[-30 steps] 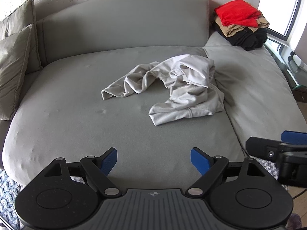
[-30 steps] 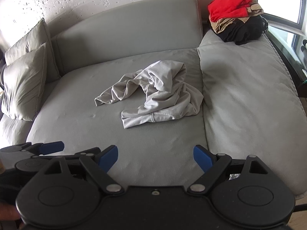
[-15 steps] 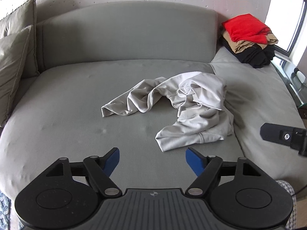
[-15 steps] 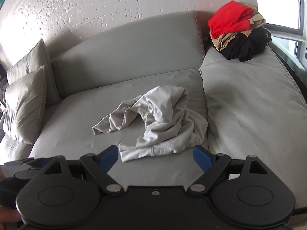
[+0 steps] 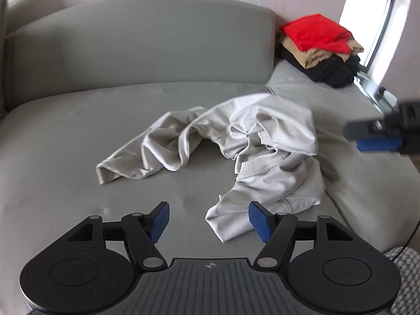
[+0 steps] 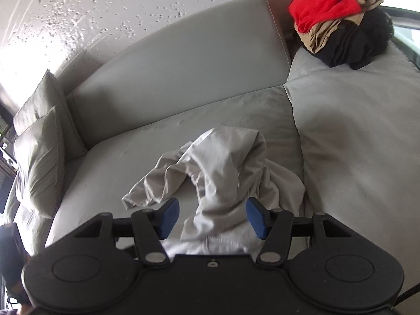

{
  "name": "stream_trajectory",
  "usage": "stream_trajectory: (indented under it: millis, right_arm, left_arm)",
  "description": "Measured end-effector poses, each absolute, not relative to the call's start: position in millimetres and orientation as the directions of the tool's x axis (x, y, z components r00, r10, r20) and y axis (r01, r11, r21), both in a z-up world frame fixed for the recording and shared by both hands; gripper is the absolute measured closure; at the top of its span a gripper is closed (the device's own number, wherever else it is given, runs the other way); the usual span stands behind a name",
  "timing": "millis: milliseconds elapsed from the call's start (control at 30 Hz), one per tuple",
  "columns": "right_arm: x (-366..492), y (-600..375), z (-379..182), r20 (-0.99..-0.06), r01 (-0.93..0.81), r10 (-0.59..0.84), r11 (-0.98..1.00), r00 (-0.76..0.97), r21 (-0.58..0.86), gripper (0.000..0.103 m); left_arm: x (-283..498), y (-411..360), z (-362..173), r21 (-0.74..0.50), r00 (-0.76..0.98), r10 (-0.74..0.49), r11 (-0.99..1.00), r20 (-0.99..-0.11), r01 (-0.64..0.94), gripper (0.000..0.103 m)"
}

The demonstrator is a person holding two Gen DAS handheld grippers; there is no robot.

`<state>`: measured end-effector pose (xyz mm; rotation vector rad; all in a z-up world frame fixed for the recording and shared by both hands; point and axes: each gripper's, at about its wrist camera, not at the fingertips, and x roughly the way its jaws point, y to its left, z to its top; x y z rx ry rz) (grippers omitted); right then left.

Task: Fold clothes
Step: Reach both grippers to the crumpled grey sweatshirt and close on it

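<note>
Both open: left hand-held gripper (image 5: 209,219), right hand-held gripper (image 6: 212,216), nothing gripped. Ahead, crumpled grey garment (image 5: 236,147), long axis left-right, sleeve leftward.

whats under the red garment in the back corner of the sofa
The red garment tops a pile: a tan piece under it, black clothing below, resting on the sofa. Anything deeper is covered.

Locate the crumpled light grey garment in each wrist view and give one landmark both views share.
Left wrist view: the crumpled light grey garment lies centre-right on the grey sofa seat, its near corner between the open fingers.
Right wrist view: the garment is lower centre, running down between the open fingers.
Shared landmark: the stack of clothes topped in red, upper right.
</note>
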<state>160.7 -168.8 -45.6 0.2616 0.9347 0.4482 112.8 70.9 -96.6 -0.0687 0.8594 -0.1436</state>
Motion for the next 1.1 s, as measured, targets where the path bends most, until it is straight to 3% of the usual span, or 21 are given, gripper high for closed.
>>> stream_trajectory:
  millis: [133, 300, 433, 467, 533, 567, 600, 633, 700, 833, 1000, 1067, 1100]
  right_arm:
    - [186, -161, -58, -0.728, -0.252, 0.473, 0.881, 0.496, 0.401, 0.052]
    - [203, -155, -66, -0.743, -0.255, 0.467, 0.884, 0.479, 0.391, 0.056]
    - [213, -147, -73, -0.758, -0.271, 0.47, 0.882, 0.453, 0.385, 0.053]
    - [216, -145, -75, -0.761, -0.272, 0.469, 0.883, 0.449, 0.384, 0.047]
    - [222, -139, -78, -0.761, -0.275, 0.462, 0.886, 0.455, 0.373, 0.045]
    - [224, -137, -80, -0.76, -0.277, 0.456, 0.889, 0.462, 0.365, 0.05]
    - [227, -134, -81, -0.755, -0.271, 0.436, 0.899, 0.489, 0.344, 0.062]
    - [229, -132, -81, -0.75, -0.27, 0.423, 0.905, 0.508, 0.328, 0.101]
    - [237, -137, -73, -0.723, -0.227, 0.417, 0.908, 0.55, 0.352, 0.1]
    - [249, -168, -32, -0.615, -0.126, 0.441, 0.865, 0.653, 0.486, 0.1]
    - [220, -224, 38, -0.428, -0.099, 0.493, 0.735, 0.757, 0.67, 0.1]
    - [198, -244, 55, -0.383, -0.093, 0.516, 0.678, 0.767, 0.729, 0.1]
    - [185, -251, 48, -0.405, -0.066, 0.524, 0.667, 0.749, 0.742, 0.1]
  left_arm:
    - [130, 64, -116, -0.09, 0.626, -0.185, 0.979, -0.758, 0.18, 0.042]
    - [147, 60, -133, -0.094, 0.608, -0.232, 0.963, -0.759, 0.251, 0.065]
    - [153, 48, -138, -0.077, 0.592, -0.275, 0.938, -0.757, 0.337, 0.072]
    - [152, 42, -137, -0.064, 0.589, -0.279, 0.931, -0.759, 0.358, 0.076]
    - [149, 32, -138, -0.032, 0.589, -0.275, 0.921, -0.76, 0.389, 0.097]
    - [148, 27, -138, -0.016, 0.59, -0.27, 0.917, -0.761, 0.399, 0.101]
    - [145, 24, -137, 0.016, 0.605, -0.247, 0.919, -0.757, 0.395, 0.102]
    - [143, 22, -136, 0.066, 0.633, -0.206, 0.923, -0.747, 0.378, 0.102]
    - [147, 28, -126, 0.154, 0.693, -0.118, 0.936, -0.711, 0.317, 0.102]
    - [168, 78, -64, 0.176, 0.806, -0.014, 0.973, -0.592, 0.147, 0.102]
    - [151, 113, 56, 0.198, 0.946, 0.006, 0.978, -0.324, 0.061, 0.101]
    - [129, 108, 80, 0.245, 0.96, -0.013, 0.966, -0.28, 0.085, 0.101]
    - [118, 103, 81, 0.27, 0.957, -0.019, 0.958, -0.29, 0.101, 0.101]
